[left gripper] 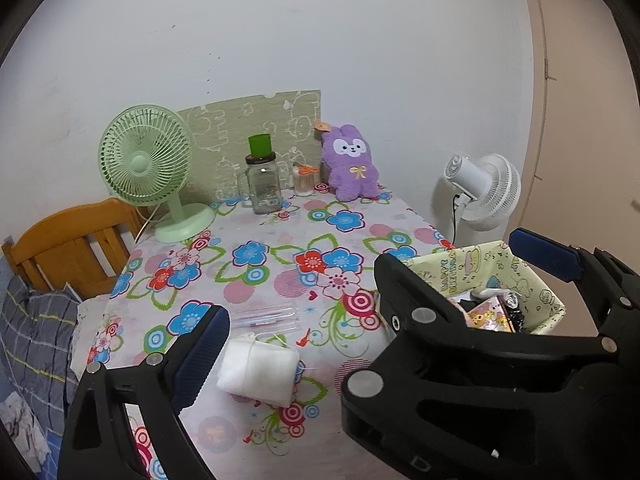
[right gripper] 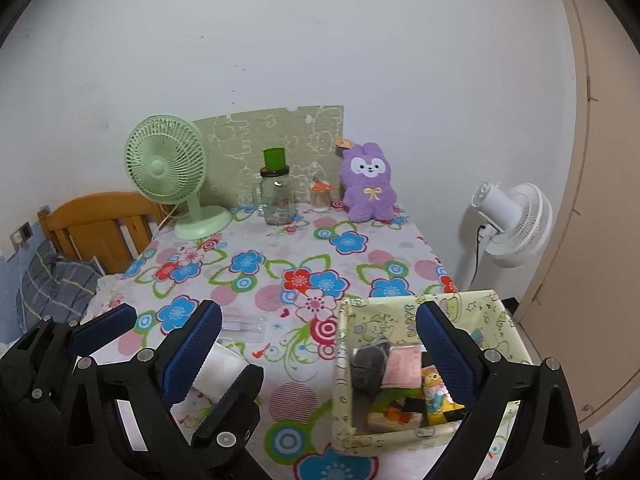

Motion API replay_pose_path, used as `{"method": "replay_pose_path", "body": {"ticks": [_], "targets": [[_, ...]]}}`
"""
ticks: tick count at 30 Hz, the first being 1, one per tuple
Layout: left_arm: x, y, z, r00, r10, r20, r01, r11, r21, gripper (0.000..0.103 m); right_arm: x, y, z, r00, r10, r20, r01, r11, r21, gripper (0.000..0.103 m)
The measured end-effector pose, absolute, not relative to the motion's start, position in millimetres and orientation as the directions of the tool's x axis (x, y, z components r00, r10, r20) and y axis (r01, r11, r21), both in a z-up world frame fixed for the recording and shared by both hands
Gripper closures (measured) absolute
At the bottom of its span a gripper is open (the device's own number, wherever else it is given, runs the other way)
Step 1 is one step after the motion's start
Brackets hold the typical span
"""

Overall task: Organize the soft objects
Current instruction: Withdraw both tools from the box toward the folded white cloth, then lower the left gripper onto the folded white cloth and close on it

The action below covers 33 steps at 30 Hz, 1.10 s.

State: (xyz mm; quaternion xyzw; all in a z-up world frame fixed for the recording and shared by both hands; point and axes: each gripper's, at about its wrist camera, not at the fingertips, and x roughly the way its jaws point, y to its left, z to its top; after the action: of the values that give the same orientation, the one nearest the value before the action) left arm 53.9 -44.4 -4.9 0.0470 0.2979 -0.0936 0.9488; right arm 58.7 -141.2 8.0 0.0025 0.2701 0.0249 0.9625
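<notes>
At the left of the flowered table the left gripper stands with its jaws spread wide and nothing between the pads; the white soft bundle lies on the cloth just beside the inner face of its left finger, inside the span of the jaws but touching neither pad as far as the left wrist view shows. The bundle's long axis runs roughly across the picture, from one finger toward the other, so a closing pinch would take it end to end rather than across its narrow waist, unless the wrist is turned first. A flat clear packet lies just beyond the bundle. Further right, the right gripper also has its jaws wide apart and empty; they straddle the near left part of the pale yellow basket, which already holds several soft items, with the right finger over its interior. In the right wrist view the bundle sits to the left, past that gripper's own left finger and partly hidden by the left gripper. The left hand is judged the nearer one for the pickup, with the basket lying to the bundle's right.
</notes>
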Motion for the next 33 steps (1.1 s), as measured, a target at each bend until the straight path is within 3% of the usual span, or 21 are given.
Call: {"method": "replay_pose_path", "body": {"ticks": [33], "targets": [[83.7,12.2,-55.8,0.767,-0.118,-0.631,0.159,0.987,0.009,0.002,95.4,-80.4,-45.4,0.809,0.106,-0.579,-0.124,0.992,0.009,0.001]]}}
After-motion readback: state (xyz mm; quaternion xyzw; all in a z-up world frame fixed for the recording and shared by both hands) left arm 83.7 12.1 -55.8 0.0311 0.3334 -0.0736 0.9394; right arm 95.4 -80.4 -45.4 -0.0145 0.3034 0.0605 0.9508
